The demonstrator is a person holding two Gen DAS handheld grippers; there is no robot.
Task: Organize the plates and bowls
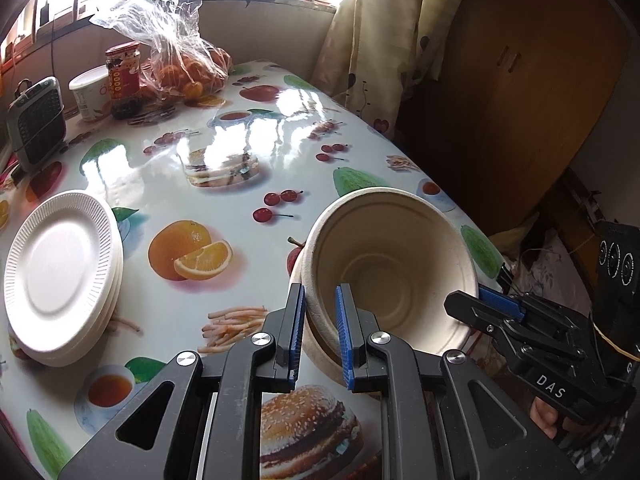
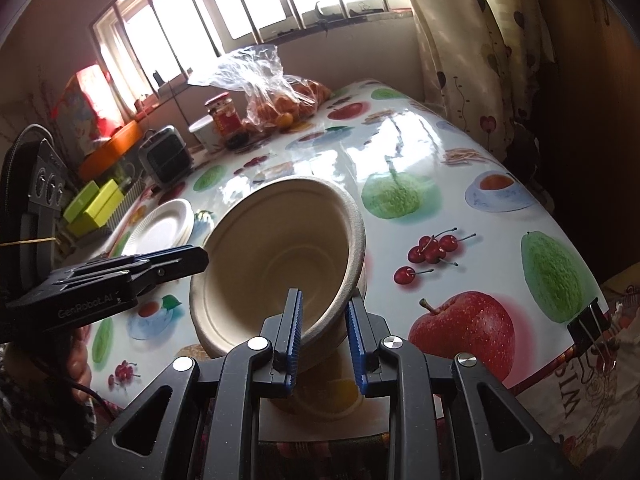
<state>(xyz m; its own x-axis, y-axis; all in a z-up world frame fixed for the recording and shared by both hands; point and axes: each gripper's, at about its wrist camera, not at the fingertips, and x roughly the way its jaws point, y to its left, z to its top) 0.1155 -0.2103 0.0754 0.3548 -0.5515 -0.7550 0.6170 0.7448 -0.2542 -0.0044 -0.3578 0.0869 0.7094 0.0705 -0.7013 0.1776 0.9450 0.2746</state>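
Both grippers hold a stack of beige pulp bowls (image 1: pixel 394 264) tilted above the near edge of the fruit-print table (image 1: pixel 240 152); the left gripper (image 1: pixel 320 332) is clenched on the near-left rim, one pad inside the wall and one outside; the right gripper (image 2: pixel 326 336) is likewise pinched on the opposite rim, its blue pads (image 2: pixel 294 332) bracketing the wall of the top bowl. In the left wrist view at least two bowls show nested, the inner one sitting skewed in the outer; whether the stack still rests on the table cannot be told. A stack of white ribbed paper plates (image 1: pixel 60 276) lies well apart to the left on the same table; jar, tub and bag of oranges (image 1: pixel 192 68) stand at the far end. Judged by material, the bowls are light, slightly flexible and matte rather than slippery; the rolled rim is the stiffest hold; a hard pinch on the thin wall may dent it, and nested bowls may stick or part unevenly.
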